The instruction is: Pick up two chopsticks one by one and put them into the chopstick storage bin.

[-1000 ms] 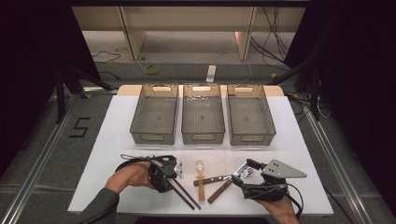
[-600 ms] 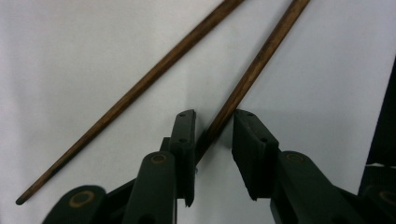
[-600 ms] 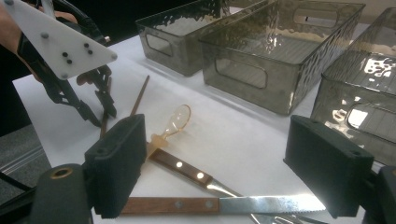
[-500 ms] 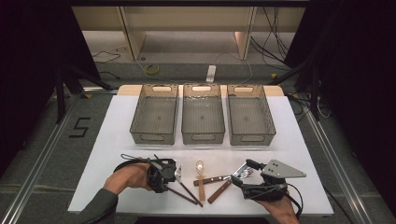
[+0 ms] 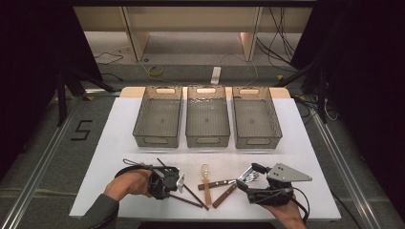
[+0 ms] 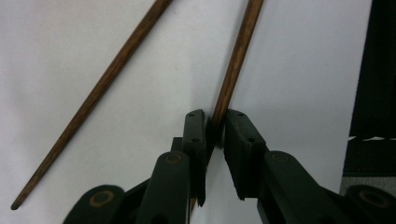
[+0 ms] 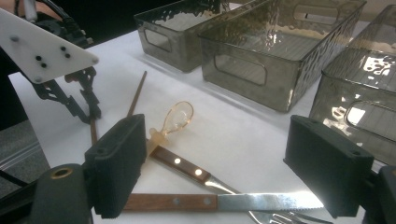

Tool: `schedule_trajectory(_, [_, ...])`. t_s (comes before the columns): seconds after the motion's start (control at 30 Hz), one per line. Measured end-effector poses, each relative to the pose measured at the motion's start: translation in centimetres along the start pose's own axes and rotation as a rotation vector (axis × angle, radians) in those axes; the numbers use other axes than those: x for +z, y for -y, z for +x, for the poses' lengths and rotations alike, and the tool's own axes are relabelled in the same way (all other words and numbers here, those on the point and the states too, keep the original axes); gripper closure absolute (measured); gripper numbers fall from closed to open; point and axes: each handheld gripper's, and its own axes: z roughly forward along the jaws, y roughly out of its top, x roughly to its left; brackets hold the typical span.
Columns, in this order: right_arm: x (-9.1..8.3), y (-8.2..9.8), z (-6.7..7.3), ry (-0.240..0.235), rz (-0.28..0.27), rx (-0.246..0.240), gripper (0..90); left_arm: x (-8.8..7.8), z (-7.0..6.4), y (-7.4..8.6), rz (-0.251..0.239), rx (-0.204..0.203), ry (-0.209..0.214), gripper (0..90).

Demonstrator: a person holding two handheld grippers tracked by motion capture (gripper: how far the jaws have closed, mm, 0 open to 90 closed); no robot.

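In the left gripper view, the left gripper (image 6: 215,122) has its two matte black jaws pressed onto a slim, round, dark-brown wooden chopstick (image 6: 237,58), which runs up and away from the pads over the smooth white table (image 6: 70,46); below the pads the stick is hidden between the jaws, apart from a sliver at their base. A second chopstick (image 6: 95,100) of the same grained wood lies loose to the left of the jaws, tapering to a tip near the bottom left; its far end is cut off at the top edge. From the high view this gripper (image 5: 165,183) is a dark lump under the person's left hand (image 5: 128,183), and the pinch itself cannot be made out there. The right gripper (image 7: 224,172) holds its blocky, foam-like black pads wide apart, with nothing between them. Just ahead of and below the pads lies a serrated steel knife (image 7: 224,201) with a riveted wooden handle, and crossing it another wood-handled utensil (image 7: 180,164) whose metal end runs toward fork tines cut off at the bottom edge. Beyond the left pad rests a small translucent amber spoon (image 7: 173,119). Farther off stand three smoky, dimpled clear plastic bins (image 7: 280,51) with slot handles; the rightmost is cropped by the frame.
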Motion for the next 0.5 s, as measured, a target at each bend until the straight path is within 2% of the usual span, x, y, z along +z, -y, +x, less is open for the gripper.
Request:
schedule_trajectory(0.07, [-0.03, -0.01, -0.04, -0.002, 0.000, 0.004, 21.4, 0.04, -0.07, 0.11, -0.010, -0.001, 0.006, 78.7])
schedule_trajectory(0.1, [-0.02, -0.01, -0.03, -0.001, 0.000, 0.004, 21.4, -0.02, -0.02, 0.16, -0.002, 0.013, 0.009, 78.7])
schedule_trajectory(0.17, [0.01, 0.01, 0.01, 0.000, 0.003, 0.003, 21.3, 0.06, -0.26, 0.23, -0.017, 0.006, 0.006, 79.4])
schedule_trajectory(0.23, [0.05, 0.02, 0.03, -0.003, 0.006, 0.004, 21.3, -0.03, -0.32, 0.30, -0.004, 0.034, 0.016, 81.2])
schedule_trajectory(0.33, [0.05, 0.03, 0.03, -0.004, 0.006, 0.003, 21.3, 0.01, -0.48, 0.38, -0.017, 0.025, 0.026, 82.8])
schedule_trajectory(0.5, [0.03, 0.02, 0.07, -0.010, 0.003, 0.003, 21.1, -0.07, -0.52, 0.57, -0.012, 0.042, 0.041, 84.1])
